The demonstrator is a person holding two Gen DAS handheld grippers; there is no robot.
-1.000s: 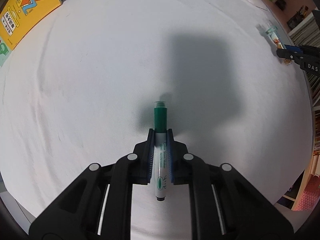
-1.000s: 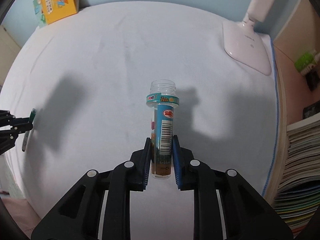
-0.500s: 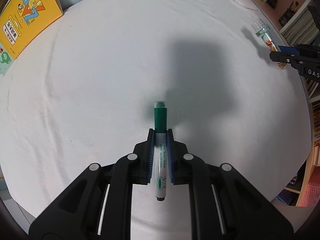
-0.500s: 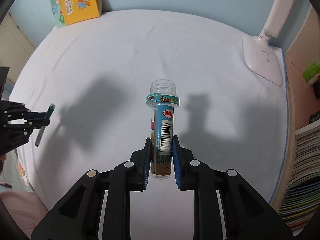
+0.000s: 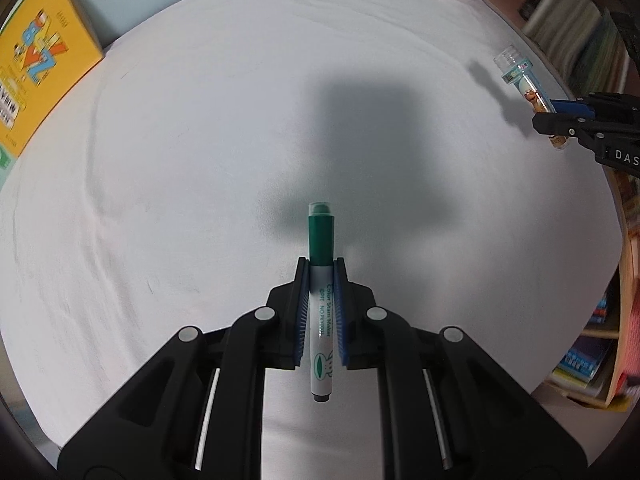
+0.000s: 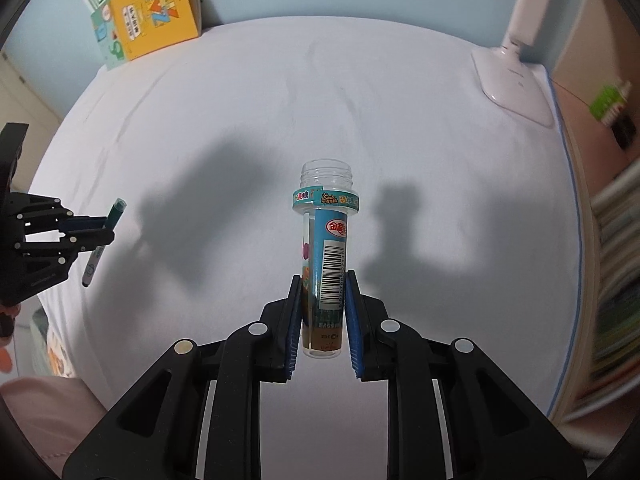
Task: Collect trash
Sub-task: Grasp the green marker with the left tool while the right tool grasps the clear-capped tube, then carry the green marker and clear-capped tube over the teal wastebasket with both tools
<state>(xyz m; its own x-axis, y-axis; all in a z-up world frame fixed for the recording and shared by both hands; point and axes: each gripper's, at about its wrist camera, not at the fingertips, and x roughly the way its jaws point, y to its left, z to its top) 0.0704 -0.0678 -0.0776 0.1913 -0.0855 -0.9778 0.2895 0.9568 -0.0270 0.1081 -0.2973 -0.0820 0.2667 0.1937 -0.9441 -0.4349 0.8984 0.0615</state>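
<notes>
Above the white bench [image 5: 200, 160], the left claw [image 5: 321, 276] grips a light, stiff green pen [image 5: 320, 308] mid-barrel, while the right claw [image 6: 323, 292] clamps a slippery plastic bottle [image 6: 325, 256] (capless, seemingly empty) near its base.

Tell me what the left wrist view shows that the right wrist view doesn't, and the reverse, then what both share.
Left only: the marker's printed barrel up close and low bookshelves at the right edge.
Right only: the whole lamp base, the tube's barcode and open mouth.
Both: white table, yellow book, left gripper shut on the marker, right gripper shut on the tube.
</notes>
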